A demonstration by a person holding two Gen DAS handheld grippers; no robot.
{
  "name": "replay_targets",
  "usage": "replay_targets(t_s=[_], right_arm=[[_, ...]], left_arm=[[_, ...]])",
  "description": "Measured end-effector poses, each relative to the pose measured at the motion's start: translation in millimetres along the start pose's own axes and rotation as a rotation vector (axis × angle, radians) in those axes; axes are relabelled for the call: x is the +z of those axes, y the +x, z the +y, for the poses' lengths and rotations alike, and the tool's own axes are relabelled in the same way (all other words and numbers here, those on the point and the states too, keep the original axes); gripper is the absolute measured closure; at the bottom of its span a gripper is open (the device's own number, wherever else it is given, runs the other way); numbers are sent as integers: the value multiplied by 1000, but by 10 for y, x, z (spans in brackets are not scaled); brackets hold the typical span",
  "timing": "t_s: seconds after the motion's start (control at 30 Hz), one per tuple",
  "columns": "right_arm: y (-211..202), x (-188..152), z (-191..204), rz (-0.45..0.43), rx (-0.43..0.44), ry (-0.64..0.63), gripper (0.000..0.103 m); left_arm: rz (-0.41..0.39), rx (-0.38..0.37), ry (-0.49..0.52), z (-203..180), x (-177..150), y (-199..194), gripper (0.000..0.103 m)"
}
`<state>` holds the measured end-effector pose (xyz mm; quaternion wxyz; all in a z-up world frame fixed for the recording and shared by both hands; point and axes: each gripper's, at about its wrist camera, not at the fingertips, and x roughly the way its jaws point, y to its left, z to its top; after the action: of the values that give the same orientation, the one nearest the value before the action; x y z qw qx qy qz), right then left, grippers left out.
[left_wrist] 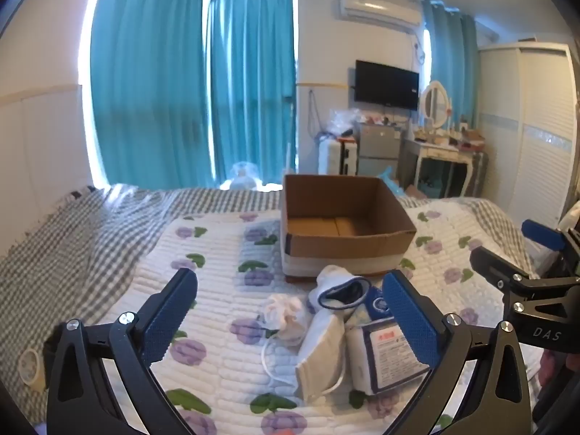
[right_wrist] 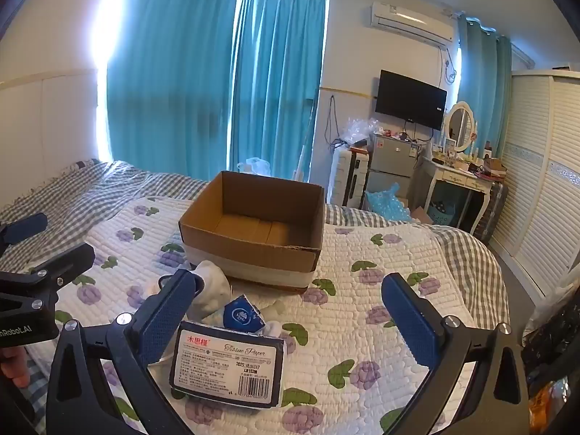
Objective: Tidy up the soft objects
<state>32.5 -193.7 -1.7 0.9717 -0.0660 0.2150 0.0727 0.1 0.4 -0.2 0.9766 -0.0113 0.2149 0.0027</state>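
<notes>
An empty cardboard box (left_wrist: 344,239) stands on the bed; it also shows in the right wrist view (right_wrist: 253,239). In front of it lies a pile of soft things: a tissue paper pack (left_wrist: 389,355) (right_wrist: 228,366), a white face mask (left_wrist: 320,348), a white mesh pouf (left_wrist: 284,319), a white sock with a dark cuff (left_wrist: 339,286) (right_wrist: 214,286) and a small blue tissue packet (right_wrist: 241,315). My left gripper (left_wrist: 290,311) is open above the pile and holds nothing. My right gripper (right_wrist: 290,311) is open and empty, just right of the pile.
The bed has a white quilt with purple flowers (right_wrist: 362,290) over a grey checked sheet (left_wrist: 72,239). A roll of tape (left_wrist: 30,366) lies at the left. Teal curtains, a small fridge (right_wrist: 391,159), a dressing table (right_wrist: 460,177) and a wardrobe (right_wrist: 543,181) stand beyond.
</notes>
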Motion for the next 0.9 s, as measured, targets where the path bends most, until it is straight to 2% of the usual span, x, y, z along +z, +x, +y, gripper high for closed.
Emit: replay_targets(t_s=[0.33, 0.9], right_arm=[[11, -2, 0, 8, -4, -2, 0], [24, -30, 20, 18, -5, -6, 0]], left_arm=[[28, 0, 6, 25, 2, 45, 0], [23, 5, 7, 37, 5, 19, 0]])
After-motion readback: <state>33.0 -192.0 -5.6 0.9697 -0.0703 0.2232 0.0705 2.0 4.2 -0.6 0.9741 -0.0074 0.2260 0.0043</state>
